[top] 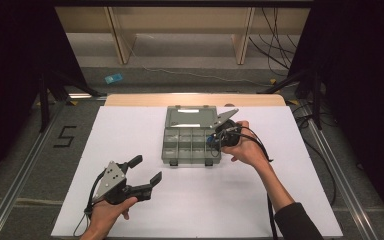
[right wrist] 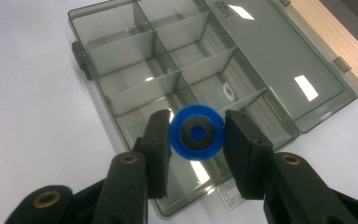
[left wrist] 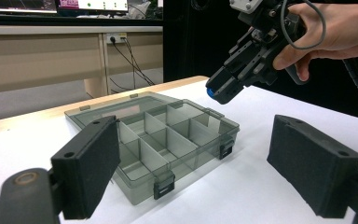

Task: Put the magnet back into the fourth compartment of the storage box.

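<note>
right gripper (right wrist: 196, 133): pinching a blue wheel (right wrist: 196, 132), hovering over the organizer box (top: 192, 145)'s right compartments, probably to drop it in
left gripper (top: 142, 172): wide open, empty, parked near-left

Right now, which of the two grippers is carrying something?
The right gripper, poised over the open compartment box, pinches a blue ring. The left gripper hangs open and empty nearer the person.
</note>
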### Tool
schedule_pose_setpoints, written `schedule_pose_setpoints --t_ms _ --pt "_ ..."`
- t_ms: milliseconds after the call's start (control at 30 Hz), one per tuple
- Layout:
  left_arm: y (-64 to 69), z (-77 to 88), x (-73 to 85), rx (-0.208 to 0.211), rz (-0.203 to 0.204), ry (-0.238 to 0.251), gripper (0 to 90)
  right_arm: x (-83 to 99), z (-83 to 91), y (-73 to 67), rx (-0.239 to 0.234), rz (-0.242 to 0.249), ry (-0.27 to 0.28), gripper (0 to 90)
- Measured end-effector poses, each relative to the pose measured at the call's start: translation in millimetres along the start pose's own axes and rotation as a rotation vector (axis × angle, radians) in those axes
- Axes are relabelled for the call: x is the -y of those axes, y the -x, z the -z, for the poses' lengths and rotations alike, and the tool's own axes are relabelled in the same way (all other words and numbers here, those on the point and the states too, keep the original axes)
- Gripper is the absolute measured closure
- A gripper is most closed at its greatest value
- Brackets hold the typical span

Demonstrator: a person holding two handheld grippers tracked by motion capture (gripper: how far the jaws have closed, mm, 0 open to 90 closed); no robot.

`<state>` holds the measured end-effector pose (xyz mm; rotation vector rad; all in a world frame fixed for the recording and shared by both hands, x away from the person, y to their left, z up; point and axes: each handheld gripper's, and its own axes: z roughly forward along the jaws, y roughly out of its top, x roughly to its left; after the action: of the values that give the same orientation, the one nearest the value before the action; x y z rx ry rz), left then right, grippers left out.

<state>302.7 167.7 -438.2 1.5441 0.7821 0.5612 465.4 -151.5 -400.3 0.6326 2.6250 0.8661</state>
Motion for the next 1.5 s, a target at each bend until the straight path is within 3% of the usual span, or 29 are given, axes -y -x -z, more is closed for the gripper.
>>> schedule_pose_setpoints --t_ms 567,1500 --pt "-0.3 -0.4 1.4 -0.004 -0.001 -0.007 16.1 -3.8 -4.1 14.4 0.02 -0.036 0.005 62.7" --pt "-0.2 -0.4 1.0 -0.001 -0.006 -0.007 16.0 -11.3 -33.7 40.3 0.043 -0.073 -0.107 62.7"
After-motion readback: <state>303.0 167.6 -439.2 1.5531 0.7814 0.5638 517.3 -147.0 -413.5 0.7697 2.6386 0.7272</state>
